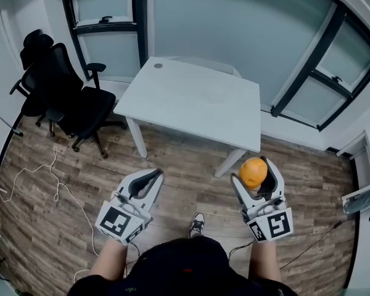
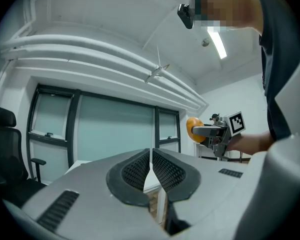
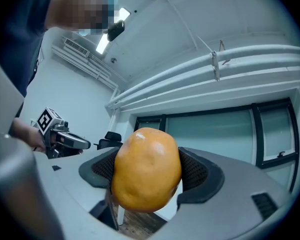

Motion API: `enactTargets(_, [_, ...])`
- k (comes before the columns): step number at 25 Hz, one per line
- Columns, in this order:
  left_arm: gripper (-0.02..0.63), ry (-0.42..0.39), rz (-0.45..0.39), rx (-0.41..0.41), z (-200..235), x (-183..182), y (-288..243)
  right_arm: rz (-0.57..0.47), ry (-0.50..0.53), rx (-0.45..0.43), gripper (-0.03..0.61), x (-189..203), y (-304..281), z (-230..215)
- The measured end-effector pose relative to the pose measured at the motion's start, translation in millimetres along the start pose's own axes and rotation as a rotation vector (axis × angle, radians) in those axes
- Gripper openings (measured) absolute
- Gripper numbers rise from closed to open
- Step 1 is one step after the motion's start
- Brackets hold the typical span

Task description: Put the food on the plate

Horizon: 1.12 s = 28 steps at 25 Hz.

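Note:
A smooth orange-yellow piece of food (image 1: 253,172) sits squeezed between the pads of my right gripper (image 1: 254,169), held up over the wooden floor in front of the white table (image 1: 191,100). In the right gripper view the food (image 3: 146,170) fills the space between the jaws. My left gripper (image 1: 155,176) hangs at the lower left, jaws together with nothing between them; its pads (image 2: 135,171) meet with only a sliver of light. A faint round outline (image 1: 213,95) shows on the tabletop; I cannot tell whether it is a plate.
A black office chair (image 1: 68,97) stands left of the table by the window wall. A thin cable (image 1: 49,177) trails over the floor at the left. White furniture (image 1: 365,171) stands at the right edge. The person's shoe (image 1: 197,224) is between the grippers.

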<state>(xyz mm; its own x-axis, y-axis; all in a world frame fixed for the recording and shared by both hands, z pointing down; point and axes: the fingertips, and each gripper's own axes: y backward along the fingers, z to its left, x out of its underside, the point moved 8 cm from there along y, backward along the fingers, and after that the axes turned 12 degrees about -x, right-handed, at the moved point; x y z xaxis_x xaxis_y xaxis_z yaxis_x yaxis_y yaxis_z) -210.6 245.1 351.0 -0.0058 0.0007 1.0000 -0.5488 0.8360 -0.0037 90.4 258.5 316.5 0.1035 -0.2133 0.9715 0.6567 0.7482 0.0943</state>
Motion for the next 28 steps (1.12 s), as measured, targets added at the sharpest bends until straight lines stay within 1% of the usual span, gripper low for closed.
enactTargets(10, [0.035,-0.006,0.001,-0.051,2.0,-17.4,-123.4,0.002,-0.037,-0.016,0.379,31.2,-36.2,-126.2])
enactTargets(19, [0.035,-0.003,0.005,-0.075,-14.8,-15.7,-238.1,0.005,-0.034,-0.027,0.379,65.4,-42.7,-236.1])
enactTargets(24, [0.035,-0.023,0.015,-0.090,-33.0,-15.9,-280.4,0.001,-0.057,-0.041,0.379,85.6,-40.7,-283.1])
enactTargets(28, [0.035,-0.030,0.041,-0.104,-29.1,-10.7,-296.6,-0.009,-0.080,-0.054,0.379,100.0,-54.8,-300.1])
